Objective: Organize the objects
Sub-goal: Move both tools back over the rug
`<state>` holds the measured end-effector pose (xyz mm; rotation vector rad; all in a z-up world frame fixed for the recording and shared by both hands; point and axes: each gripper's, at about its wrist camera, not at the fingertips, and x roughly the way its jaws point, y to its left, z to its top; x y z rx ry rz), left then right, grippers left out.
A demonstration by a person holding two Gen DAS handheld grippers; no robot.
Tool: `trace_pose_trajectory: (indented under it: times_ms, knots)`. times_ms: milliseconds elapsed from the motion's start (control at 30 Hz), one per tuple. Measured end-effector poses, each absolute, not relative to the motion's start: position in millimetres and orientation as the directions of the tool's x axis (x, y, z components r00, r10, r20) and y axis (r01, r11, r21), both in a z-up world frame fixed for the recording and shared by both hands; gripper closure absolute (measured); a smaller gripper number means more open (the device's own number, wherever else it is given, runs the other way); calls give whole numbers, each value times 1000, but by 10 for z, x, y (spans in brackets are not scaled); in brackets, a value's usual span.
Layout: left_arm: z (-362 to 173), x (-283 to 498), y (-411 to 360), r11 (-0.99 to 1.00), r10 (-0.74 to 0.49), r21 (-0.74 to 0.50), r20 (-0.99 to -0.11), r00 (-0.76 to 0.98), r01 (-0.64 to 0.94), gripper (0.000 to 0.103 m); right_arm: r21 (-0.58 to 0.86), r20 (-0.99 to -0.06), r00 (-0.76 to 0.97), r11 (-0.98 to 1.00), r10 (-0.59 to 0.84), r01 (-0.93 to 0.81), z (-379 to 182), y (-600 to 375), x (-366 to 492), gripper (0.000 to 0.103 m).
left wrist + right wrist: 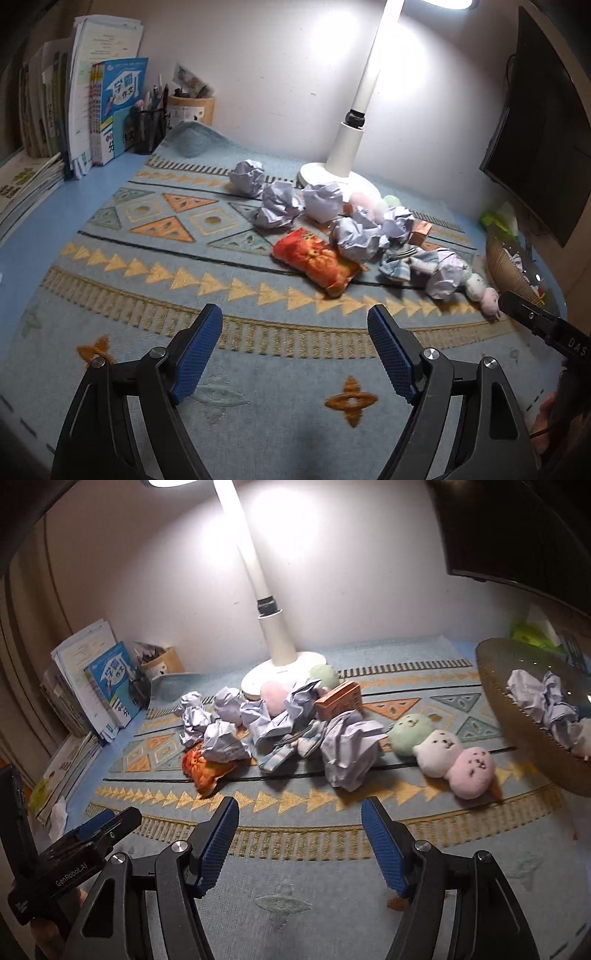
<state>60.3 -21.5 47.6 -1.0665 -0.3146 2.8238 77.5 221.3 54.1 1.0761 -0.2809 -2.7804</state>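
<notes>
Several crumpled paper balls (279, 206) (349, 751) lie in a heap on the patterned mat in front of the lamp. An orange snack packet (319, 262) (203, 771) lies at the heap's near edge. A plush toy of green, white and pink balls (441, 751) (480, 290) lies to the right, and a small orange box (340, 701) sits in the heap. My left gripper (295, 325) is open and empty above the mat, short of the packet. My right gripper (299, 816) is open and empty, short of the big paper ball.
A woven basket (491, 686) (506, 266) at the right holds crumpled paper (543, 701). A white desk lamp (340, 173) (282, 664) stands behind the heap. Books (107, 110) and pen holders (149, 129) line the back left. A dark monitor (539, 129) hangs at right.
</notes>
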Motion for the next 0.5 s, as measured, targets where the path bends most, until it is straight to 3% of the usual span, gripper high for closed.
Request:
trace_pose_trajectory:
  times_ms: [367,500]
  knots:
    - [261,437,-49,-993,103,-112,-683,-723,-36,23,159,-726,-670,-986,-155,56,194,2019,562,33]
    - [237,439,12,-995,95,-78,-697,-711,-57,23,141,-705,-697,-989,-130,42,252,2029,616,9]
